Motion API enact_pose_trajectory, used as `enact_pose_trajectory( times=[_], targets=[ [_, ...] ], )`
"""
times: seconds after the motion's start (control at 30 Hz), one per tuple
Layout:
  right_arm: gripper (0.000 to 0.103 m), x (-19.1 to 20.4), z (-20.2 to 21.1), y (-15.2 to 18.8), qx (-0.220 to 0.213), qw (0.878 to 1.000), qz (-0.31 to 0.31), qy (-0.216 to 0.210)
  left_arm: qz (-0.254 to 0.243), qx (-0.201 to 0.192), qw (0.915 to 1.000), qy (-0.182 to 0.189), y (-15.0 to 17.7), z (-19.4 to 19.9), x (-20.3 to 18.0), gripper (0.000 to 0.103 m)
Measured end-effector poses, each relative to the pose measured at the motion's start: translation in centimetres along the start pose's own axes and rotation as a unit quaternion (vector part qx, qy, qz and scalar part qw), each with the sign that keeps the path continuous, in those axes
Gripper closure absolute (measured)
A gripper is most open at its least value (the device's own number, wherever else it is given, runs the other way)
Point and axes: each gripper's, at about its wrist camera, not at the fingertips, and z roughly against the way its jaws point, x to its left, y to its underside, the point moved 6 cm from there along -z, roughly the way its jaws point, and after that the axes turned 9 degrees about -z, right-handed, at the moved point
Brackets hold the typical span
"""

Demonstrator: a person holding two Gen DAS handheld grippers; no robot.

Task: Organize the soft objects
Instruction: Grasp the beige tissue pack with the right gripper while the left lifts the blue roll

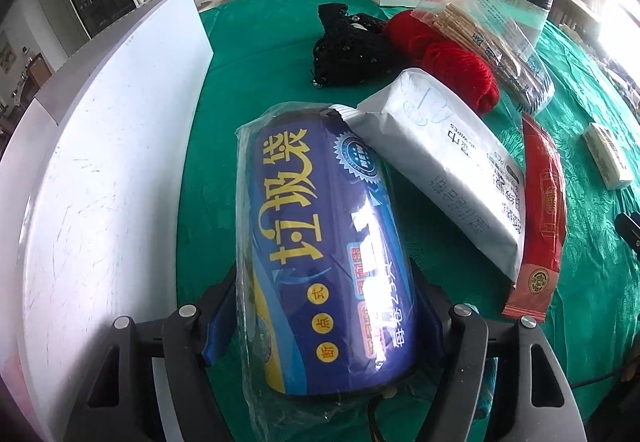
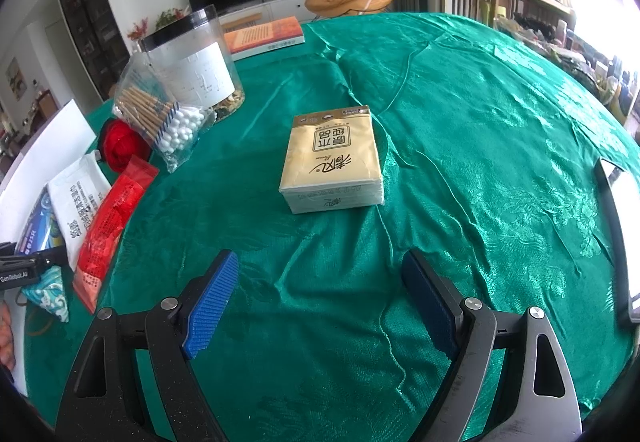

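My left gripper [image 1: 324, 302] is shut on a blue pack of garbage bags [image 1: 320, 234] in clear wrap, both pads against its near end. The pack's far end leans on a white pack of wipes [image 1: 440, 170]. Beside the wipes lie a long red packet [image 1: 542, 210], red yarn [image 1: 448, 50] and a black net pouch [image 1: 348, 50]. My right gripper [image 2: 318, 262] hangs open over the green tablecloth [image 2: 480, 162] with nothing between its blue pads. A beige tissue pack [image 2: 332, 158] lies ahead of it, apart from the fingers.
A white board-like wall [image 1: 100, 162] runs along the left of the blue pack. A bag of cotton swabs [image 2: 160, 118], a clear jar [image 2: 192, 58] and a book [image 2: 264, 36] stand at the back left. A flat device [image 2: 624, 226] lies at the right edge.
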Motion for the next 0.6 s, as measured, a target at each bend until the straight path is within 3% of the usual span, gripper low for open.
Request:
enact_pose_trajectory(
  times=[0.23, 0.37, 0.47, 0.6],
  targets=[
    [0.017, 0.0, 0.0, 0.0, 0.0, 1.0, 0.0, -0.001, 0.012, -0.002, 0.9999, 0.0, 0.6, 0.4, -0.2, 0.031],
    [0.017, -0.1, 0.0, 0.0, -0.001, 1.0, -0.003, -0.003, 0.024, -0.013, 0.9995, 0.019, 0.8, 0.5, -0.2, 0.044],
    [0.017, -0.2, 0.1, -0.1, -0.002, 1.0, -0.009, -0.011, 0.029, -0.02, 0.9991, 0.025, 1.1, 0.6, 0.0, 0.046],
    [0.017, -1.4, 0.8, -1.5, -0.012, 0.997, -0.062, -0.04, 0.054, -0.028, 0.9971, 0.045, 1.6, 1.0, 1.0, 0.046]
  ],
)
